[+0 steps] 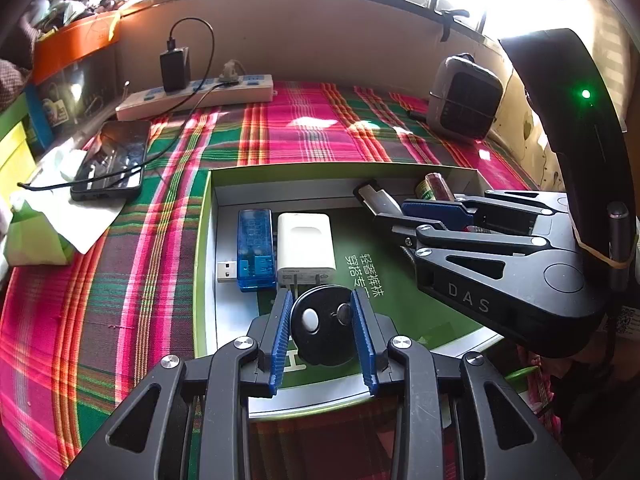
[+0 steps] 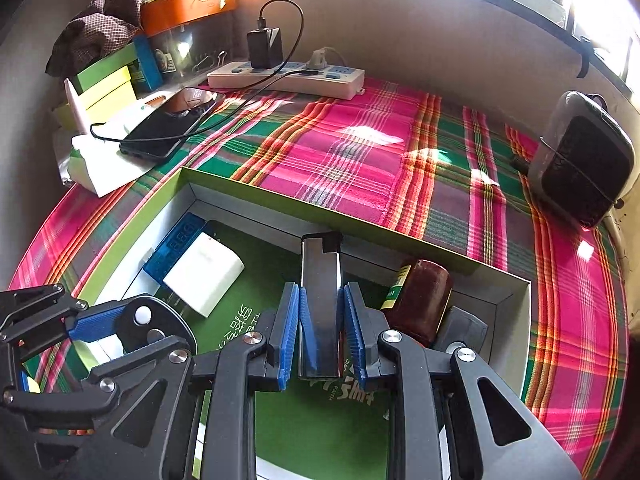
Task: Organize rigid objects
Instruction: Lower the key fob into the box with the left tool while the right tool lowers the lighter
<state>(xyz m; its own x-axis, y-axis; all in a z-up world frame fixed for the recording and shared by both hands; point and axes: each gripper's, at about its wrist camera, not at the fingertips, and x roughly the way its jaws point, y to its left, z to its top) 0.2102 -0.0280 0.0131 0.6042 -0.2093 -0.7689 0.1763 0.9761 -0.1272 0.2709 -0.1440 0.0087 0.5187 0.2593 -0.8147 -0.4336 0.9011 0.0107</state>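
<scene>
Ribbed fingers (image 1: 362,332) pinch round disc (image 1: 320,326).

Between the left gripper's (image 1: 322,328) fingers sits the round key fob (image 1: 322,330), over the box (image 1: 202,240); just ahead of the fingertips lie the charger (image 1: 306,246) and, left of it, the USB tester (image 1: 254,248). Between the right gripper's (image 2: 322,328) fingers stands the lighter (image 2: 320,280), reaching beyond the fingertips toward the box's far wall, with the small bottle (image 2: 420,300) just right of the right finger.

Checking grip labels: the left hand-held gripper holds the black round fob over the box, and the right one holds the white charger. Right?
Not quite. The right hand-held gripper holds the silver lighter, as the right wrist view shows; the white charger lies in the box.
</scene>
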